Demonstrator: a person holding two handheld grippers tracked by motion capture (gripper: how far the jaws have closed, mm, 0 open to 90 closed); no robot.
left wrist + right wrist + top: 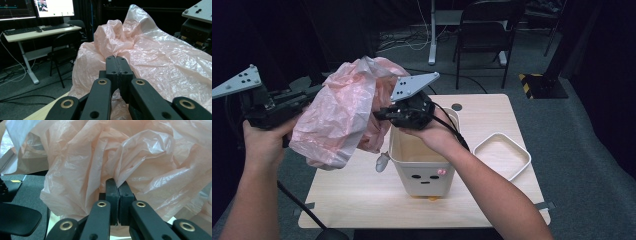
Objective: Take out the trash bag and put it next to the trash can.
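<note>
Both forearms rise from the bench edge; left tool (304,97) and right tool (379,114) each pinch the pink bag (339,117), up-left of the bin (422,160).

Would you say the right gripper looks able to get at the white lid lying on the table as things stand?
Probably not right away: the right gripper is shut on the pink bag, so it would have to let go first. Otherwise the lid lies uncovered on the table, right of the bin.

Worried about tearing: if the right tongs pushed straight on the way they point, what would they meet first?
More of the pink plastic bag they already pinch; the right tongs point into its bunched folds. Beyond that, depth is unclear.
</note>
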